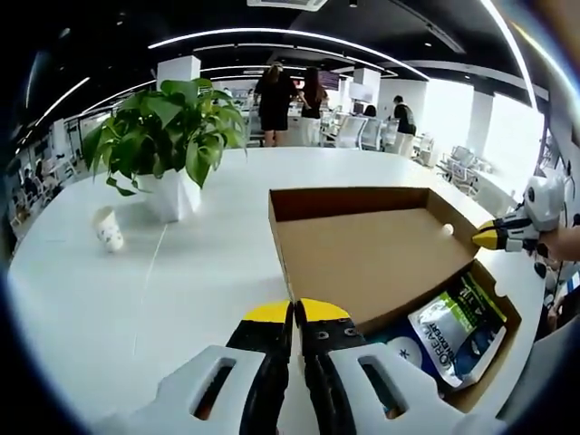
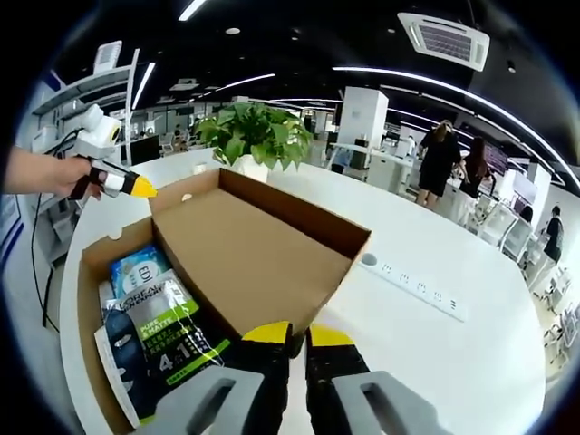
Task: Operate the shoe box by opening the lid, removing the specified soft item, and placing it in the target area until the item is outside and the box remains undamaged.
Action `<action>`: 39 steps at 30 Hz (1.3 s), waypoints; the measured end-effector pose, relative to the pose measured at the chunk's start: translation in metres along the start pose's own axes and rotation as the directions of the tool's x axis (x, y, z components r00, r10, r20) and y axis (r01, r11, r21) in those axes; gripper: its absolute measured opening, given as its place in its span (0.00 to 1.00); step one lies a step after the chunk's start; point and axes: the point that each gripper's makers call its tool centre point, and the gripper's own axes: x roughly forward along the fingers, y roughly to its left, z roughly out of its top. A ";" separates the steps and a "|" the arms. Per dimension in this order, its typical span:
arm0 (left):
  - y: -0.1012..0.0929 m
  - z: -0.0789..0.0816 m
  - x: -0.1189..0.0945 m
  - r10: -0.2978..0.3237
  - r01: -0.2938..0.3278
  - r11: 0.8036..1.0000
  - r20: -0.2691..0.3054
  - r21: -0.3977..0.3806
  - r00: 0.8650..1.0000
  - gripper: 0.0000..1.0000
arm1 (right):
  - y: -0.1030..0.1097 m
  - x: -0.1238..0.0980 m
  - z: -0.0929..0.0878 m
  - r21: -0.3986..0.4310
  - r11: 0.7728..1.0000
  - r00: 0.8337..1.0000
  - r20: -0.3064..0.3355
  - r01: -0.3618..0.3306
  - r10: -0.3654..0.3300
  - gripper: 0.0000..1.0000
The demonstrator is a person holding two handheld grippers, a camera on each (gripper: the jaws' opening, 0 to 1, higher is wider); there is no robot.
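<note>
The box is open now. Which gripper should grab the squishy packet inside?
Probably the right gripper. In its view the green packet lies large and close beside its tips; from the left gripper it looks smaller and farther off.

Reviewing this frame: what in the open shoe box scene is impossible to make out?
- Soft pouch: its far part hidden under the open lid, left gripper view.
- Pouch small print: too small to read, right gripper view.
- Box near corner: cut off by the right gripper.

Open-plan office: desks, ceiling light strips.
</note>
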 end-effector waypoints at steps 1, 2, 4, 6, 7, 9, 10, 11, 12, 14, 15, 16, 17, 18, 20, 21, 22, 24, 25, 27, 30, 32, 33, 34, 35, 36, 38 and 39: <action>0.001 0.000 0.001 0.000 0.000 1.000 -0.001 -0.002 1.000 0.01 | 0.000 0.000 0.000 0.000 1.000 1.000 0.000 0.000 0.000 0.00; 0.000 0.000 0.000 0.001 -0.001 1.000 -0.001 -0.002 1.000 0.01 | 0.000 0.001 0.000 0.000 1.000 1.000 -0.001 0.000 0.000 0.00; 0.001 0.000 0.002 0.002 -0.002 1.000 -0.004 -0.005 1.000 0.01 | -0.001 0.002 -0.001 0.004 1.000 1.000 -0.002 -0.001 0.001 0.01; 0.001 0.000 0.003 0.005 -0.005 1.000 -0.006 -0.005 1.000 0.01 | -0.001 0.003 -0.001 0.004 1.000 1.000 -0.003 -0.001 0.001 0.01; 0.001 0.000 0.004 0.005 -0.005 1.000 -0.008 -0.006 1.000 0.01 | -0.001 0.003 -0.002 0.006 1.000 1.000 -0.004 -0.001 0.001 0.01; 0.001 -0.001 0.005 0.008 -0.008 1.000 -0.010 -0.004 1.000 0.01 | -0.001 0.003 -0.002 0.006 1.000 1.000 -0.005 -0.001 0.001 0.01; 0.001 -0.001 0.005 0.009 -0.009 1.000 -0.010 -0.005 1.000 0.01 | -0.001 0.004 -0.002 0.006 1.000 1.000 -0.005 -0.001 0.001 0.01; 0.001 -0.001 0.006 0.011 -0.011 1.000 -0.012 -0.004 1.000 0.01 | -0.001 0.004 -0.003 0.007 1.000 1.000 -0.005 -0.001 0.001 0.01; 0.001 -0.001 0.006 0.013 -0.013 1.000 -0.013 -0.004 1.000 0.01 | -0.001 0.005 -0.003 0.009 1.000 1.000 -0.006 -0.002 0.002 0.02; 0.002 -0.001 0.008 0.014 -0.014 1.000 -0.015 -0.003 1.000 0.01 | -0.002 0.005 -0.003 0.011 1.000 1.000 -0.006 -0.002 0.002 0.02; 0.002 -0.001 0.009 0.015 -0.015 1.000 -0.016 -0.002 1.000 0.01 | -0.002 0.006 -0.003 0.012 1.000 1.000 -0.007 -0.003 0.003 0.02; 0.002 -0.001 0.009 0.016 -0.016 1.000 -0.020 0.002 1.000 0.01 | -0.002 0.006 -0.003 0.013 1.000 1.000 -0.007 -0.002 0.002 0.02; 0.002 -0.001 0.009 0.017 -0.017 1.000 -0.022 0.007 1.000 0.01 | -0.002 0.007 -0.003 0.017 1.000 1.000 -0.007 -0.003 0.003 0.02; 0.003 -0.001 0.010 0.017 -0.017 1.000 -0.024 0.009 1.000 0.01 | -0.002 0.007 -0.004 0.018 1.000 1.000 -0.007 -0.003 0.003 0.02; 0.003 -0.002 0.010 0.017 -0.017 1.000 -0.030 0.016 0.999 0.01 | -0.002 0.008 -0.004 0.019 1.000 1.000 -0.009 -0.006 0.006 0.03; 0.003 -0.002 0.011 0.018 -0.017 1.000 -0.033 0.017 0.999 0.01 | -0.002 0.008 -0.005 0.020 1.000 1.000 -0.010 -0.006 0.007 0.03; 0.003 -0.002 0.011 0.019 -0.019 1.000 -0.034 0.017 0.999 0.01 | -0.002 0.009 -0.005 0.019 1.000 1.000 -0.012 -0.007 0.007 0.04; 0.003 -0.002 0.012 0.021 -0.021 1.000 -0.037 0.016 0.999 0.01 | -0.001 0.010 -0.006 0.013 1.000 1.000 -0.013 -0.006 0.006 0.04; 0.004 -0.003 0.013 0.026 -0.025 1.000 -0.039 0.014 0.999 0.01 | -0.001 0.010 -0.006 0.013 1.000 1.000 -0.013 -0.006 0.006 0.04; 0.004 -0.003 0.013 0.027 -0.027 1.000 -0.039 0.009 0.999 0.01 | -0.002 0.010 -0.006 0.015 1.000 1.000 -0.013 -0.005 0.005 0.04; 0.003 -0.003 0.014 0.033 -0.033 0.999 -0.045 -0.002 0.998 0.01 | -0.002 0.011 -0.007 0.023 1.000 1.000 -0.015 -0.004 0.004 0.05; 0.003 -0.003 0.015 0.036 -0.036 0.999 -0.049 0.007 0.998 0.01 | -0.002 0.011 -0.006 0.021 1.000 1.000 -0.016 -0.004 0.004 0.05; 0.004 -0.003 0.015 0.038 -0.037 0.999 -0.051 0.010 0.998 0.01 | -0.002 0.011 -0.006 0.022 1.000 1.000 -0.016 -0.003 0.004 0.05; 0.003 -0.003 0.015 0.038 -0.038 0.999 -0.052 0.009 0.998 0.01 | -0.002 0.011 -0.007 0.026 1.000 1.000 -0.017 -0.003 0.003 0.05; 0.003 -0.003 0.015 0.037 -0.037 0.999 -0.052 0.007 0.998 0.01 | -0.002 0.011 -0.007 0.029 1.000 1.000 -0.017 -0.003 0.003 0.05; 0.004 -0.004 0.015 0.038 -0.038 0.999 -0.052 0.004 0.998 0.01 | -0.002 0.011 -0.007 0.034 0.999 1.000 -0.017 -0.003 0.003 0.05; 0.004 -0.004 0.015 0.036 -0.036 0.999 -0.049 -0.009 0.998 0.01 | -0.003 0.012 -0.007 0.032 0.999 1.000 -0.018 -0.002 0.003 0.05; 0.004 -0.004 0.015 0.035 -0.036 0.999 -0.048 -0.023 0.998 0.01 | -0.002 0.011 -0.007 0.032 0.999 1.000 -0.018 -0.002 0.002 0.05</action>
